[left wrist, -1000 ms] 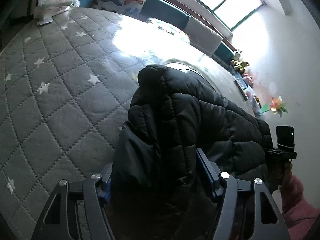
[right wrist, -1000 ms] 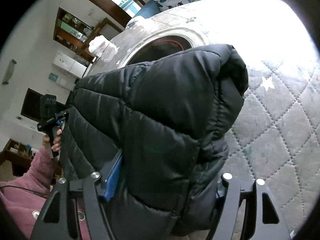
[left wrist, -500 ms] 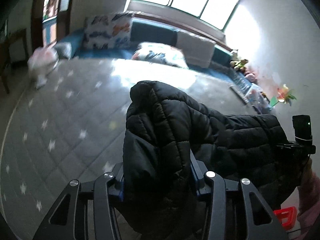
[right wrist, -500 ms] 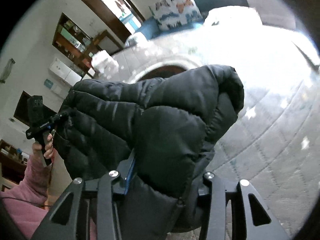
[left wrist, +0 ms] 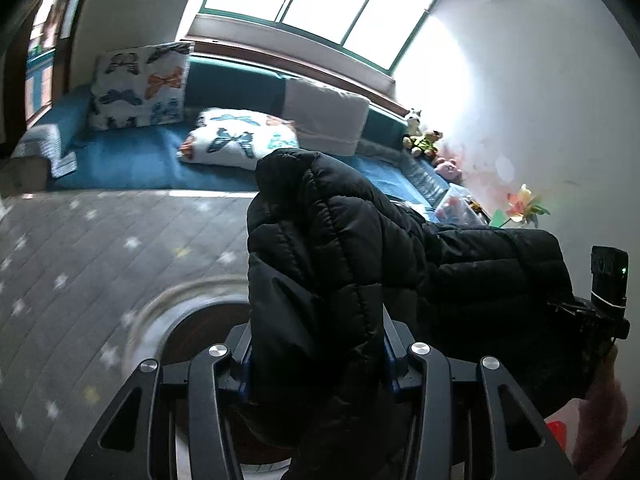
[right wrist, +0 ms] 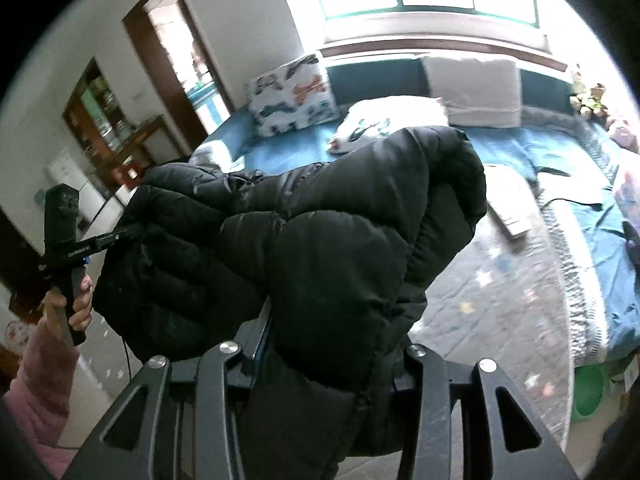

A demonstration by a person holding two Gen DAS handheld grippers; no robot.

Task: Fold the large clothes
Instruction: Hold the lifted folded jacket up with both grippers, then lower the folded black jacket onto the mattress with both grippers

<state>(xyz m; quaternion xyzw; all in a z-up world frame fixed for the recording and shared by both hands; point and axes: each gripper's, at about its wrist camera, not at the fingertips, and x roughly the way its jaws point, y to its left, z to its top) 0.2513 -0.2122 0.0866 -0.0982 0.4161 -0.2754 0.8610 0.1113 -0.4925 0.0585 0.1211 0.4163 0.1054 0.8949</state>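
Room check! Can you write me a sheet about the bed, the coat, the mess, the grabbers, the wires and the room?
Surface: grey star quilt, round cutout beneath coat.
Job's things: black puffer coat, bunched, held off the quilt.
Clutter: butterfly pillows, grey cushion, soft toys.
Grippers: left gripper and right gripper each shut on the coat.
Cables: thin dark wire below the coat.
Surroundings: windows, blue bench, doorway, shelves.

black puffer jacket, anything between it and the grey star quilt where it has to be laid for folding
Nothing visible blocks it. The black puffer jacket hangs clamped in both the left tongs and the right tongs, and the grey star quilt below it looks bare apart from a round dark patch under the jacket.
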